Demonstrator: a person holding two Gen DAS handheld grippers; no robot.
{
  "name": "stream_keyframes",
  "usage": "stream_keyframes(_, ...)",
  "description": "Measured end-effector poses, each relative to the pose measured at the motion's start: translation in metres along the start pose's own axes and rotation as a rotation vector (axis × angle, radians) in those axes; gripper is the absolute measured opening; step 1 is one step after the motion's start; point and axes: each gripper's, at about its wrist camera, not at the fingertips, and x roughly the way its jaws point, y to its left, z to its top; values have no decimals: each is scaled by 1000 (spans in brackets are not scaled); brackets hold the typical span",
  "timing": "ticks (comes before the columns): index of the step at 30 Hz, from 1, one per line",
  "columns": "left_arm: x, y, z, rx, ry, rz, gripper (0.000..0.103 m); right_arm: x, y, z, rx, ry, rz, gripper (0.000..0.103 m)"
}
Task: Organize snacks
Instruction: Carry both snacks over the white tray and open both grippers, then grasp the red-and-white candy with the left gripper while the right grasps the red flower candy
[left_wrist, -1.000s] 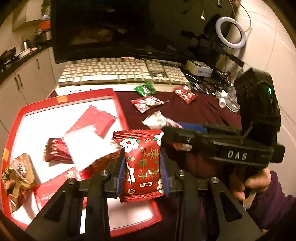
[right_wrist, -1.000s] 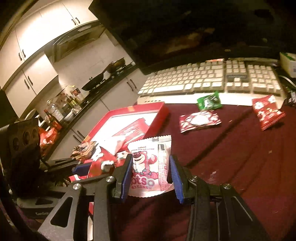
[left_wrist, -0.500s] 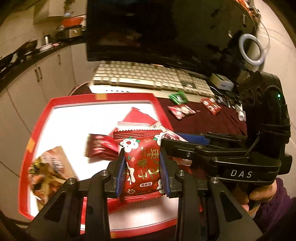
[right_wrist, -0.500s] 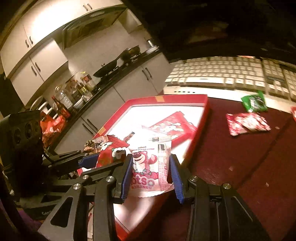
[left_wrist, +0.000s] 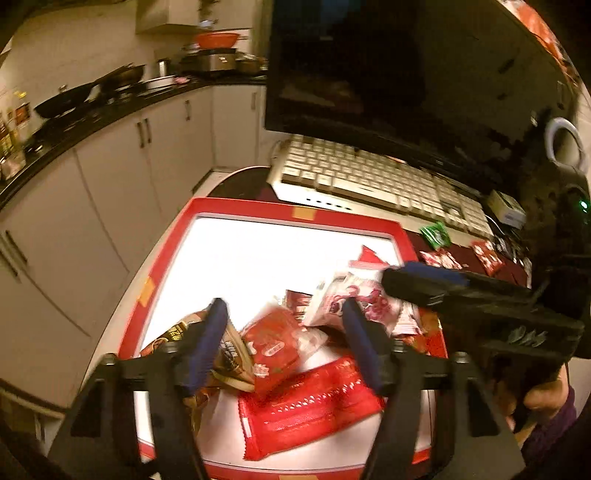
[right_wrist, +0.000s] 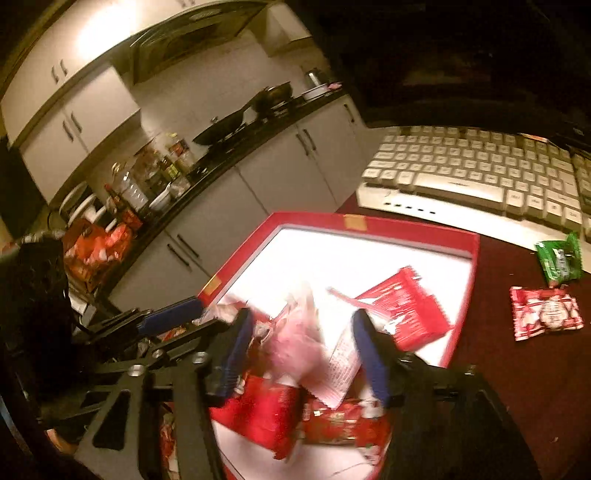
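Observation:
Both grippers hang over the red-rimmed white tray (left_wrist: 295, 210). My left gripper (left_wrist: 284, 336) has its jaws opening. The red flower-print packet (left_wrist: 273, 345) lies loose and blurred between them, free of the pads. My right gripper (right_wrist: 303, 350) also has its jaws opening, and the pink bear packet (right_wrist: 295, 343) tumbles between them, blurred and unpressed. In the left wrist view the right gripper's fingers (left_wrist: 424, 284) reach in from the right beside the pink packet (left_wrist: 354, 295). A large red packet (left_wrist: 306, 402) and a brown packet (left_wrist: 229, 354) lie in the tray below.
On the dark red cloth right of the tray (right_wrist: 369, 221) lie a green packet (right_wrist: 559, 258) and a red-and-white packet (right_wrist: 546, 314). A white keyboard (right_wrist: 480, 166) and a dark monitor (left_wrist: 406, 74) stand behind. White kitchen cabinets (left_wrist: 110, 184) are at the left.
Both grippers moved left over the tray. Their jaws, which were shut on the red packet and the pink packet, have spread, and both packets have come loose.

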Motion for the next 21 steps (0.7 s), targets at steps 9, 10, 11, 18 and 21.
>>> stream_keyframes(9,6,-46,10,127,28,-14,67,-76,-97,14,108,-126,-287,72)
stream_keyframes(10,9,-59,12,169,32,-27,70,-84,-109,15,119,-121,-344,73)
stream_keyframes(11,11,-68,15,196,36,-33,73,-93,-123,15,133,-111,-399,73)
stream_keyframes(18,52,-158,32,455,59,7,74,-114,-190,12,142,-37,-632,74)
stream_keyframes(21,72,-184,36,538,72,-4,74,-111,-207,6,157,-39,-640,74)
